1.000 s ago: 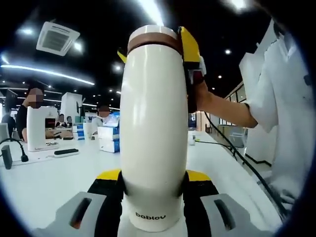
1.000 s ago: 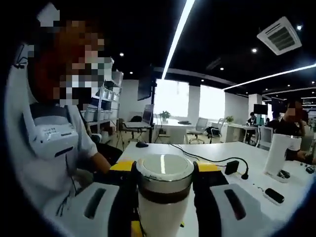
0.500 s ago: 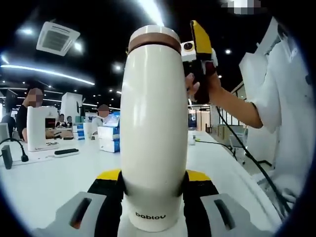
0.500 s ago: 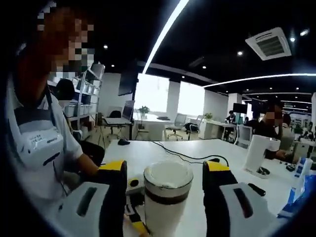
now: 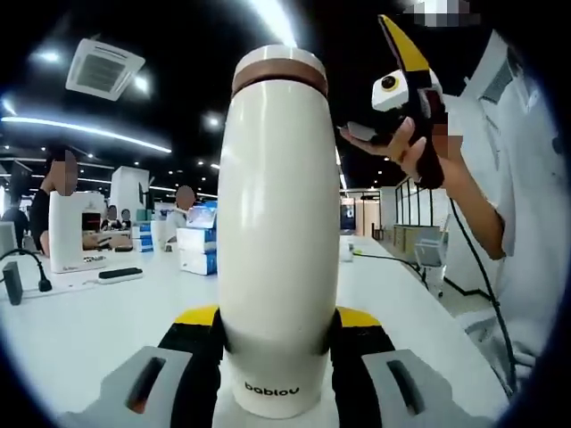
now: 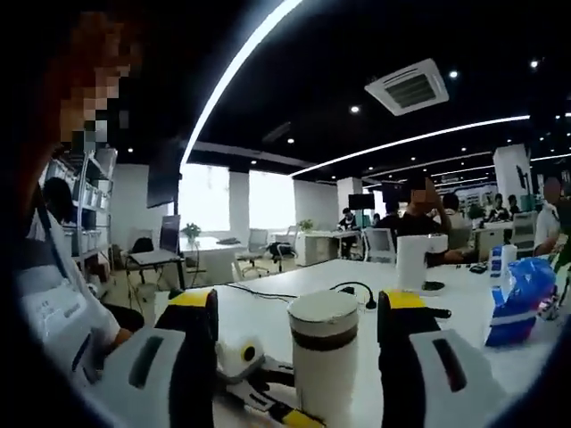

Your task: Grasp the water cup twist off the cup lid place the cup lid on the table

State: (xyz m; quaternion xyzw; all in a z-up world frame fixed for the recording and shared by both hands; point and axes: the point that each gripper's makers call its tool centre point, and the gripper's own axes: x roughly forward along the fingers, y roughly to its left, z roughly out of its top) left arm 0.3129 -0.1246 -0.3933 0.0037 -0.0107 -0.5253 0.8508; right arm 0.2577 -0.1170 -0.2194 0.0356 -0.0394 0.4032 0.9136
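the left hand-held gripper [image 5: 277, 357] pinches the white water cup [image 5: 278, 232] at centre frame, its brown-banded cup lid [image 5: 279, 71] not yet off, so the spread right hand-held gripper [image 6: 299, 330] should probably centre on it and close squarely before twisting.

You have opened your right gripper [image 6: 294, 357] and drawn it back from the cup lid [image 5: 279, 69]

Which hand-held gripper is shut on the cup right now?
The left hand-held gripper: its jaws clamp the base of the cup. The right hand-held gripper is open, jaws apart from the lid.
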